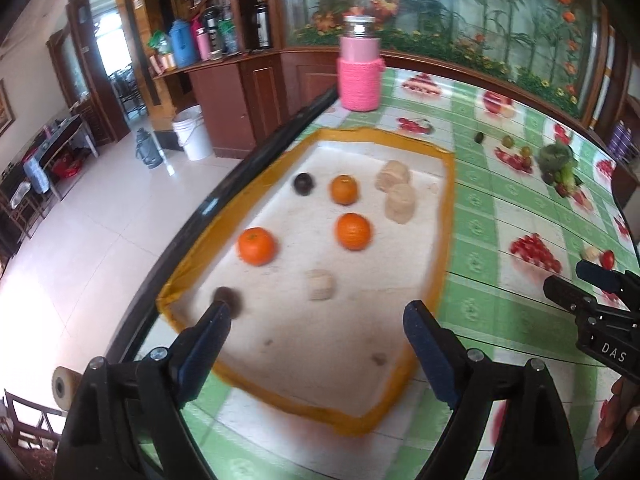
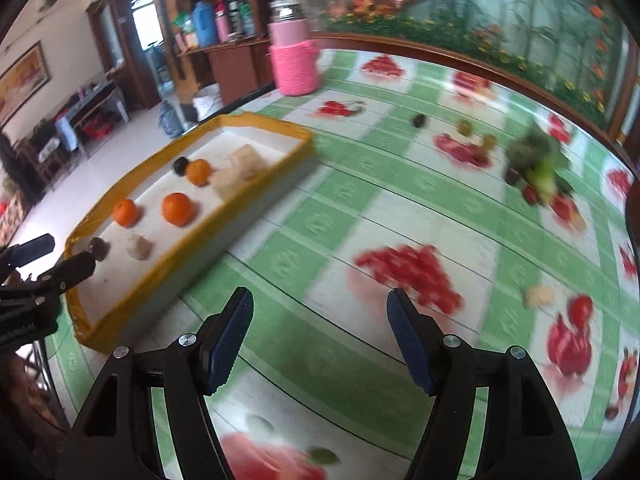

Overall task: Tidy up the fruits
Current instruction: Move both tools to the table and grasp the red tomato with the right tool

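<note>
Now both sets of jaws wide and empty; left gripper [image 1: 318, 326] over near end of yellow-rimmed tray [image 1: 445, 216], oranges [image 1: 256, 246] and other fruit already inside. Loose fruit pile [image 2: 536, 168] far right on bench [image 2: 360, 208], ahead-right of right gripper [image 2: 320, 320]; right hand nearer, likely next reach there.
</note>
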Demonstrator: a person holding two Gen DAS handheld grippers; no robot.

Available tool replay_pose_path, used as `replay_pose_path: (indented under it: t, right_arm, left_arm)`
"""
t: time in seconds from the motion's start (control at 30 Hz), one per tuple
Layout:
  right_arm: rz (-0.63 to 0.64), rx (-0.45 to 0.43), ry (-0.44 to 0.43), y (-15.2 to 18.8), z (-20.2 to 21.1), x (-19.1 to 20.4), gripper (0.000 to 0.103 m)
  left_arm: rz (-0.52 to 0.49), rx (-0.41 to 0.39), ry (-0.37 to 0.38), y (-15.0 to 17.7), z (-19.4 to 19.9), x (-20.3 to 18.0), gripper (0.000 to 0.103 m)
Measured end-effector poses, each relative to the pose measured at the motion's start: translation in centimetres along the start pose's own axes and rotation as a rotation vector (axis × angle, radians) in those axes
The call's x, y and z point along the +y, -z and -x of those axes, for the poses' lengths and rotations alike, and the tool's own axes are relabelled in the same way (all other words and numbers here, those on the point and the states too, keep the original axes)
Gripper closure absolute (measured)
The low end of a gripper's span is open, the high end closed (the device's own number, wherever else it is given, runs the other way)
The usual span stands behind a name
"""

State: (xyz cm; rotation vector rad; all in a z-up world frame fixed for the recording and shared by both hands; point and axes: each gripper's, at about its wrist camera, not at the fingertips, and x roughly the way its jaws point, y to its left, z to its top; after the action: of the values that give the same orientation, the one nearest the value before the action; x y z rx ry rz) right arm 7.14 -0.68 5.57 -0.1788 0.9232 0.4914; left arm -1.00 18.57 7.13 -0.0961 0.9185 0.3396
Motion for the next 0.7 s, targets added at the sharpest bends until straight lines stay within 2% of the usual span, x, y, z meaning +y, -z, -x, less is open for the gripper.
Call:
replay_pose_path:
  t: [0.17,0.3,0.43,0.5,0.7]
  right_arm:
    - [-0.144,-0.023,0.099,2.4,2.4,-7.2,0.035]
    - [-0.255,-0.031,0.171,4.0,4.0,-13.3,0.034]
    - [-0.308,-0.029,0.224,5.1,4.7,-17.9,0.034]
    - [-0.317,-0.021,0.228,5.2,4.5,-19.5,0.034]
    - [-0.300,-0.019,0.198,4.3,3.0,-21.8,0.034]
  left_arm:
    - [-0.091,0.004,0.056,0.0,0.7,-4.9,0.010]
    - [-0.133,0.018,0.149,0.2,1.2,-8.4,0.007]
    - [-0.153,0.011,0.220,0.4,1.8,-11.3,0.003]
    - [-0.159,-0.010,0.223,0.4,2.2,-12.5,0.000]
    - [-0.145,-0.019,0.161,0.3,1.8,-15.2,0.000]
